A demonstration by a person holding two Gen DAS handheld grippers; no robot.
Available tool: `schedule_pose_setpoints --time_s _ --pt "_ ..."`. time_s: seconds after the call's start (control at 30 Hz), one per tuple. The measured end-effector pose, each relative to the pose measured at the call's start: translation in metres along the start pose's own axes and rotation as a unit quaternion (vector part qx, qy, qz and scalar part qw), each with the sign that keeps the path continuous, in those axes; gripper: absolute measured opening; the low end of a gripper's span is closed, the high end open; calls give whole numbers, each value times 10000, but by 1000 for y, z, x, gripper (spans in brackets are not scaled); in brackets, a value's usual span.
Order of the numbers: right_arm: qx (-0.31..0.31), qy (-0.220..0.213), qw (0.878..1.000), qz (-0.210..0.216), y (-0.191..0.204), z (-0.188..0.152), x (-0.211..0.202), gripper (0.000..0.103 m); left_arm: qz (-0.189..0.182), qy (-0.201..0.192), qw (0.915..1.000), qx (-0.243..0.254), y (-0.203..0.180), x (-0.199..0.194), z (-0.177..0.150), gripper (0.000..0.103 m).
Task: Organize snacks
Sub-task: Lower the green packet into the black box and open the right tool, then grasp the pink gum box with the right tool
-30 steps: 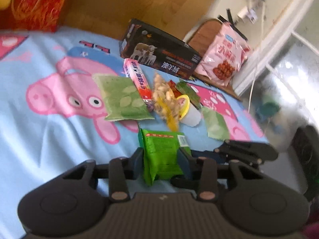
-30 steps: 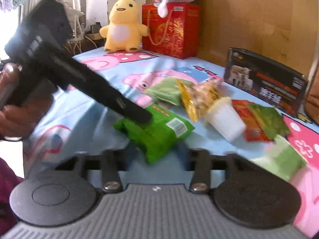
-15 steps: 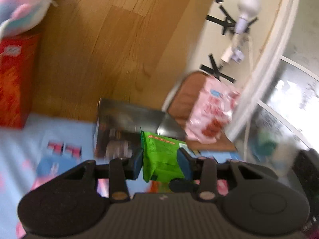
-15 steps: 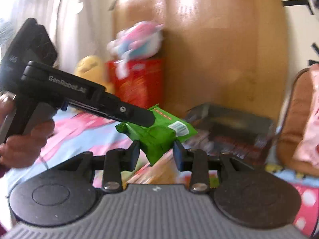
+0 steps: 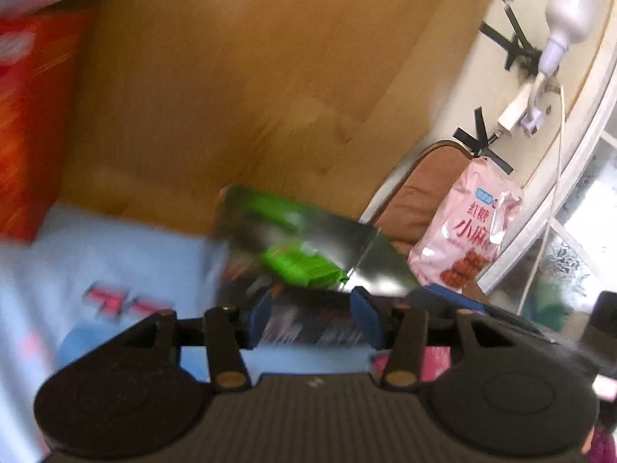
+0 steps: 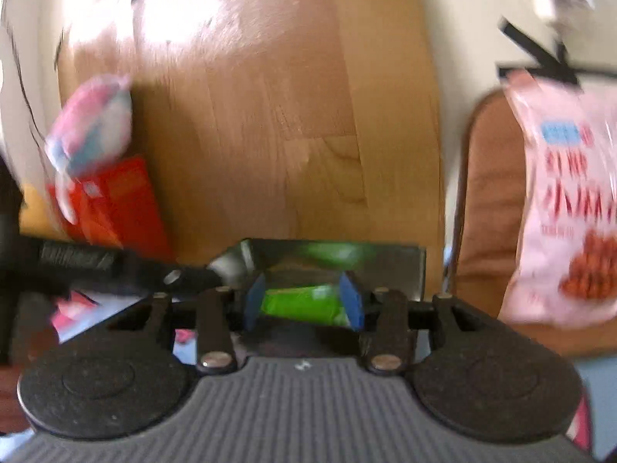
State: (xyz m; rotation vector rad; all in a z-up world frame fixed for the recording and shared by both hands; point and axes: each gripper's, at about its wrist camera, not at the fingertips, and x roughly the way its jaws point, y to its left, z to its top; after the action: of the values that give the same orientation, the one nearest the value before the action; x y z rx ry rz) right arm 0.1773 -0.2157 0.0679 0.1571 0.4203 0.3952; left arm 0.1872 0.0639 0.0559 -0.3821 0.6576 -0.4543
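Left wrist view: both your grippers (image 5: pixel 310 318) (image 6: pixel 303 306) are opening, the green pack (image 5: pixel 302 264) dropping free into the black box (image 5: pixel 362 245). Next, fetch another snack.

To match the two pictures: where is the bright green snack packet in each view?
Left wrist: bright green snack packet at centre, over the open black box.
Right wrist: low at centre, between the blue pads.
Shared landmark: pink snack bag at right.
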Motion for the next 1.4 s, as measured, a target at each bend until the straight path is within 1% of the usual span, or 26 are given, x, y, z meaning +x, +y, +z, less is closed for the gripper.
schedule_pose_setpoints --time_s 0.07,0.13,0.2,0.23,0.3,0.33,0.4,0.43,0.47,0.5,0.57,0.6,0.67,0.77,0.87,0.93,0.97,1.0,1.03,1.07,1.13,1.2,1.27,1.33,1.37,1.4 --pt "246 256 9987 377 2 -10 -11 46 116 -15 9993 -344 25 -24 -18 47" --pt "182 418 9959 776 16 -26 -21 46 300 -28 9976 -623 46 -42 -33 47" --pt "-218 550 9926 1063 46 -43 -29 46 543 50 9947 -867 62 -51 -48 47" --pt "-566 640 9897 1148 66 -53 -29 46 583 128 9935 -965 68 -53 -55 47" --pt "-1239 724 9827 1171 101 -69 -25 46 585 245 9922 -1070 72 -53 -65 47" --pt "-1684 781 9763 1117 121 -79 -23 46 564 277 9926 -1043 71 -53 -69 47" --pt "-2324 861 9652 830 139 -88 -15 44 541 270 9942 -891 64 -52 -72 47" --pt "-2564 842 9611 592 143 -94 -13 44 523 276 9947 -838 62 -52 -72 47" --pt "-2605 813 9612 400 140 -96 -12 45 484 279 9952 -802 60 -51 -71 47" --pt "-2401 784 9670 325 130 -93 -14 45 446 278 9956 -770 59 -50 -70 47" --pt "-1836 966 9781 173 107 -86 -17 49 461 268 9960 -720 57 -43 -66 48" --pt "-1658 973 9813 78 101 -84 -22 49 459 285 9960 -718 57 -39 -66 48" --pt "-1597 836 9836 -42 102 -85 -39 51 413 299 9959 -747 56 -37 -69 47" --pt "-1634 650 9842 182 110 -88 -63 51 408 314 9968 -609 51 -40 -75 47" --pt "-1754 662 9810 500 125 -92 -68 50 505 354 9969 -480 45 -49 -84 44" --pt "-1783 674 9793 677 135 -91 -65 49 584 351 9968 -424 38 -58 -92 42" --pt "-1775 660 9789 769 141 -91 -64 46 609 343 9962 -509 38 -63 -96 43" --pt "-1778 694 9783 807 144 -89 -57 46 507 371 9964 -569 37 -69 -101 43" --pt "-1805 859 9762 843 147 -88 -49 36 470 377 9965 -581 37 -74 -105 43" --pt "-1840 858 9762 765 150 -89 -43 29 457 364 9965 -601 38 -80 -108 43" --pt "-1885 864 9767 553 151 -87 -34 28 451 291 9959 -726 45 -93 -111 43" --pt "-1628 958 9808 492 143 -78 -23 28 479 163 9946 -909 55 -105 -111 44" --pt "-1484 1143 9819 285 136 -73 -7 30 472 69 9932 -1060 63 -113 -109 45" --pt "-1207 1484 9809 343 128 -74 10 31 477 -5 9921 -1161 68 -118 -106 46" --pt "-979 1564 9817 468 123 -74 18 37 492 -25 9918 -1177 69 -120 -106 46" --pt "-823 1706 9805 528 120 -74 27 40 520 -37 9916 -1181 70 -121 -105 46"
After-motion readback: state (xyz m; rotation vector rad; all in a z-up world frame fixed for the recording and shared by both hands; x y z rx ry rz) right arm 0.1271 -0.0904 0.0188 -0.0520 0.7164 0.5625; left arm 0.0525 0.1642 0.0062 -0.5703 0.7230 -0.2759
